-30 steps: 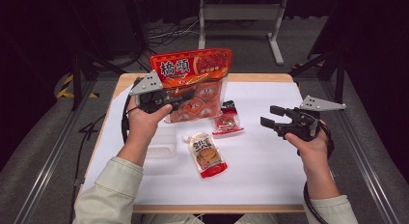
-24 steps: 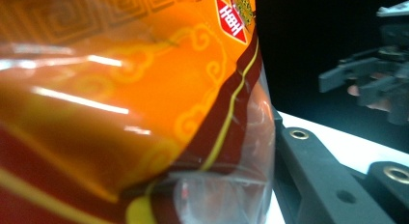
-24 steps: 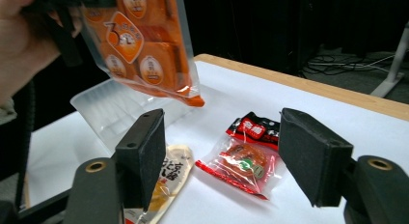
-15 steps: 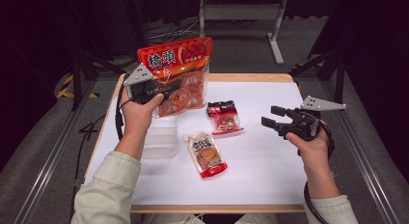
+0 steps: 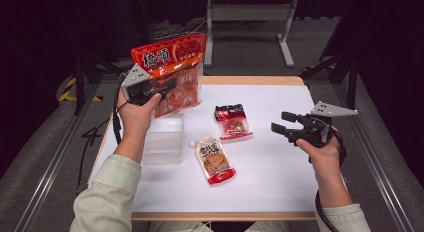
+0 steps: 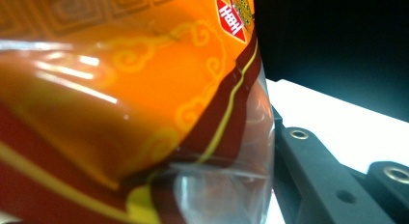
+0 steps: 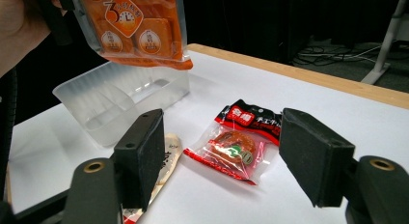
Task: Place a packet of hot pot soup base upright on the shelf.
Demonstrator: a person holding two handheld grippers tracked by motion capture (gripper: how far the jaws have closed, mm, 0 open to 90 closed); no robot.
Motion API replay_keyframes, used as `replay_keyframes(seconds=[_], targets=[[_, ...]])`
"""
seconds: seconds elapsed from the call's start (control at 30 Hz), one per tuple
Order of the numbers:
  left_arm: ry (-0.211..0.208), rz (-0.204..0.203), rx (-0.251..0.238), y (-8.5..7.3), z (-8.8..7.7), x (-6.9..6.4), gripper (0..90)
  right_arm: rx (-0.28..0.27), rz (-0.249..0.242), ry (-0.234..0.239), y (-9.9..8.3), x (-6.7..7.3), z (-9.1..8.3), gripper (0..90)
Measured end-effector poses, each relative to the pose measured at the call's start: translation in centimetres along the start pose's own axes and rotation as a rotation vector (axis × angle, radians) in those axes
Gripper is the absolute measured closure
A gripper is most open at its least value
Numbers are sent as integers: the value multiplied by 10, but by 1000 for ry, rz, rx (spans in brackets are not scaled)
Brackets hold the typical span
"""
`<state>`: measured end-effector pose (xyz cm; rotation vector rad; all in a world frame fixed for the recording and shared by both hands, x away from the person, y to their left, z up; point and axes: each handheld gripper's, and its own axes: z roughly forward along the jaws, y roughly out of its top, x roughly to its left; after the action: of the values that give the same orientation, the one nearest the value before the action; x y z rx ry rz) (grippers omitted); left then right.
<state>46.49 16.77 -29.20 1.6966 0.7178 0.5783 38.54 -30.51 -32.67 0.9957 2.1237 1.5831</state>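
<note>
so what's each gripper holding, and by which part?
Left gripper clamps the big orange snack bag at its left side, mid-height. Right gripper: open, nothing held.

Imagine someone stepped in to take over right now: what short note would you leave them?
Left gripper: shut on the big orange-red plastic snack bag, held in the air above the clear plastic tray.
Right gripper: open, holding nothing, hovering over the white table and facing the small red-and-black snack packet.
The small spouted sauce pouch lies flat near the table's middle.
Done: the bag is picked up.
Left, probably: set the bag in the tray, which looks empty; then perhaps the packet and pouch.
</note>
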Motion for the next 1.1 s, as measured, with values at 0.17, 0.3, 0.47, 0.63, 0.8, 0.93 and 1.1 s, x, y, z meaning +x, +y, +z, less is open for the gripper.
replay_keyframes(seconds=[0.17,0.3,0.47,0.63,0.8,0.93,1.1], targets=[[18,-17,-25,-8,-1,6,711,-5,4,8,0,0,2,339],[36,-21,-25,-18,-2,13,711,-7,7,9,1,-1,2,338],[74,-34,-28,-25,-4,19,711,-7,7,17,1,-1,4,336],[117,-61,-34,-33,-8,26,710,-2,6,20,0,-1,5,337],[131,-81,-35,-39,-10,31,710,-2,8,21,0,0,6,336],[142,-74,-35,-38,-11,31,710,-1,7,22,0,0,6,335],[160,-43,-6,-39,-9,28,710,2,6,24,-1,-1,7,334]])
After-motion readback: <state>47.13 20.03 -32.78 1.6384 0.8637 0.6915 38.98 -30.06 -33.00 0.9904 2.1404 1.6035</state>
